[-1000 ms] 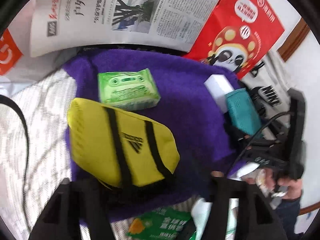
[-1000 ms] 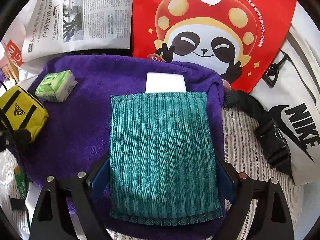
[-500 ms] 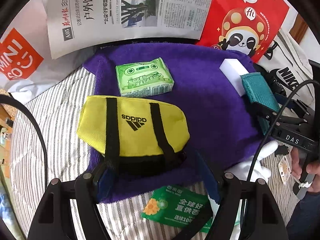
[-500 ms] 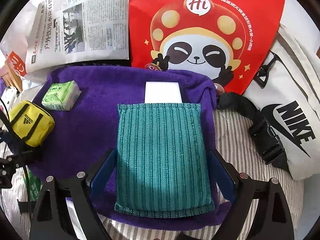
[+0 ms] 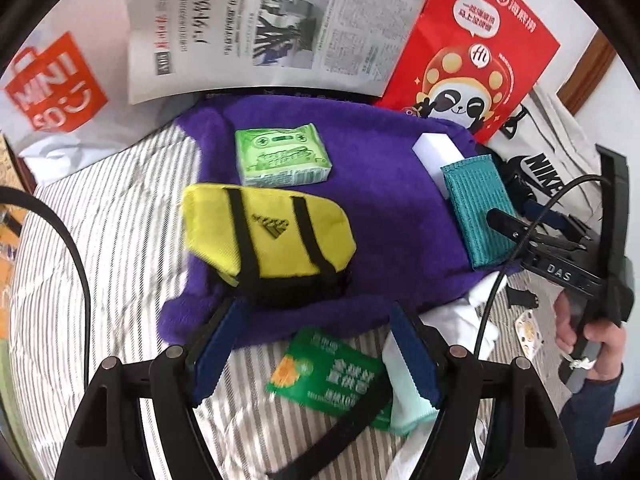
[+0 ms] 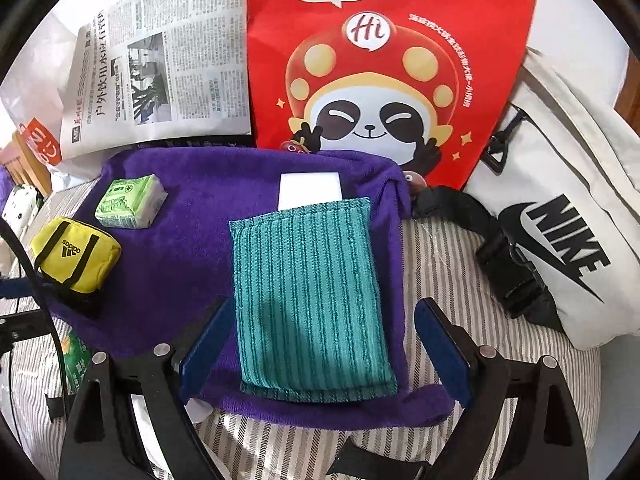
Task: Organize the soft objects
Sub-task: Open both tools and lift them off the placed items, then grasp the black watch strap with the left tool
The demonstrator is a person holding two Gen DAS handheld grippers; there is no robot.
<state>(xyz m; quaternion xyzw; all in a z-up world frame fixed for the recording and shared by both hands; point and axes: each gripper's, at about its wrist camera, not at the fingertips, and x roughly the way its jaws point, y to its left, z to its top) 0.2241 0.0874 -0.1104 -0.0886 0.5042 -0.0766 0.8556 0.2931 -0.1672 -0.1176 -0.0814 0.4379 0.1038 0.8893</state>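
Both tongs spread wide, nothing in either. L gripper [image 5: 316, 354] hangs over a green packet [image 5: 332, 376] on the striped sheet, just short of the yellow pouch [image 5: 268, 236]. R gripper [image 6: 320, 346] straddles the teal cloth [image 6: 308, 296] w/o pinching. Both lie on the purple towel [image 6: 180, 256], tissue pack [image 6: 132, 200] farther back. Cloth looks light, floppy, prob. droops; grab a short edge. Pouch squashy; pinch across the body.

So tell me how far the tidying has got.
Done, it seems: the yellow pouch, green tissue pack, white sponge and teal cloth lie on the purple towel. In hand: nothing; the left tool and right tool are both open and empty. Possibly left: the green packet and white cloth beside the towel.
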